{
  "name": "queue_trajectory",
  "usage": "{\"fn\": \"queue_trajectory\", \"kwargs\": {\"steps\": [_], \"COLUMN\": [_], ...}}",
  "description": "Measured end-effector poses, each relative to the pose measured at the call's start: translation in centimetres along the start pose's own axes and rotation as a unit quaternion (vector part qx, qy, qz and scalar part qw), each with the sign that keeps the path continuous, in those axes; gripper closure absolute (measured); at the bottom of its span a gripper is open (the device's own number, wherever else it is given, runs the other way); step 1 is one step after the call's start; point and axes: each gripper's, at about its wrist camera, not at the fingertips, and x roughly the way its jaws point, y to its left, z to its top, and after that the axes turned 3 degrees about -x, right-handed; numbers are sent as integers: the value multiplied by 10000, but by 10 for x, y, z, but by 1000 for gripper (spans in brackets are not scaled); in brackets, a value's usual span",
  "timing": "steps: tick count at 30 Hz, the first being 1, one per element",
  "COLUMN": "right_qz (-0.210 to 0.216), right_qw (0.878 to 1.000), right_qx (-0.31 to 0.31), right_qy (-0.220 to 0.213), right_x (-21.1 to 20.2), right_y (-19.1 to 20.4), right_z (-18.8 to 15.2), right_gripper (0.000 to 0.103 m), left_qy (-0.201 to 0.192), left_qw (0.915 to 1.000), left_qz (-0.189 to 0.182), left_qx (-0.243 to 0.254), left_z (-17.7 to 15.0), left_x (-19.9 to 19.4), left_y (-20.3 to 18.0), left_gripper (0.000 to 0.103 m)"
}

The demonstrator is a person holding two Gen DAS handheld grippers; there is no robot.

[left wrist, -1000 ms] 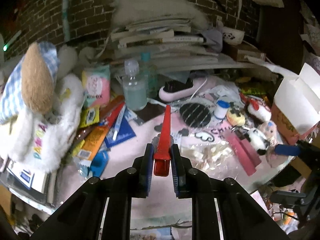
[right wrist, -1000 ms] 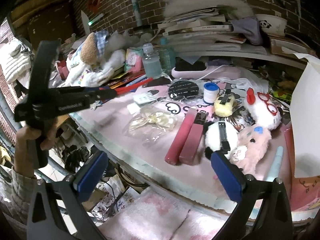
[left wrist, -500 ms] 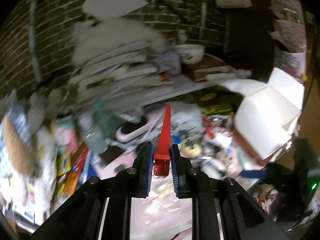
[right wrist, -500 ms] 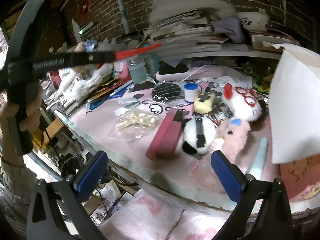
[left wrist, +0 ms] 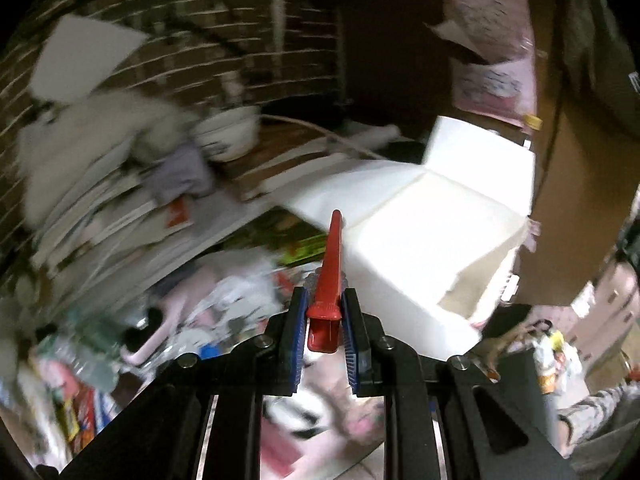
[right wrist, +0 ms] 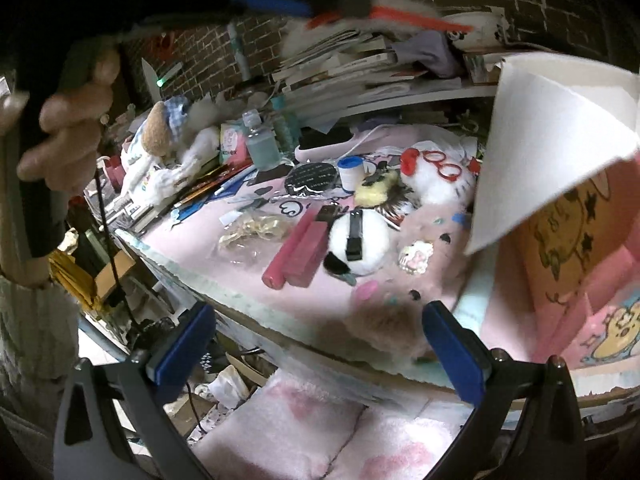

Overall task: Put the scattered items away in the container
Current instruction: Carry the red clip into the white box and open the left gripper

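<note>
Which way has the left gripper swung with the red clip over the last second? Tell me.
Yes. The left gripper, shut on the red clip, swung right and up: the clip once pointed over the cluttered table, now at the white box.

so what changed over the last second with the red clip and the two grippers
The left gripper, shut on the red hair clip, swung up off the cluttered table and right, so it now points at the open white box. Its grip is unchanged. The right gripper stayed open and empty, low at the table edge.

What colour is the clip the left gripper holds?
Red hair clip, clearest in the left wrist view.
</note>
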Motion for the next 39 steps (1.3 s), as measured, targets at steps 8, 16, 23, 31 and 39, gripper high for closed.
{"fn": "queue_trajectory", "kwargs": {"steps": [8, 16, 23, 31, 39], "right_qz": [236, 311, 295, 248, 155], "right_qw": [9997, 9994, 9994, 9994, 9995], "right_qx": [72, 151, 189, 234, 266], "right_qy": [60, 46, 57, 45, 63], "right_x": [-3, -3, -3, -3, -4], "right_y": [-12, -14, -16, -18, -22], "right_z": [-8, -11, -9, -7, -8], "right_gripper": [0, 0, 0, 0, 0], "left_qy": [836, 1796, 2000, 2109, 1905], "left_qw": [9926, 9780, 9740, 9710, 9768], "left_qz": [-636, -377, -185, -82, -105], "left_qx": [615, 995, 1044, 1126, 971], "left_z": [38, 39, 38, 37, 39], "left_x": [46, 97, 117, 128, 116], "left_y": [-55, -74, -74, -75, -74], "left_gripper": [91, 91, 91, 89, 64]}}
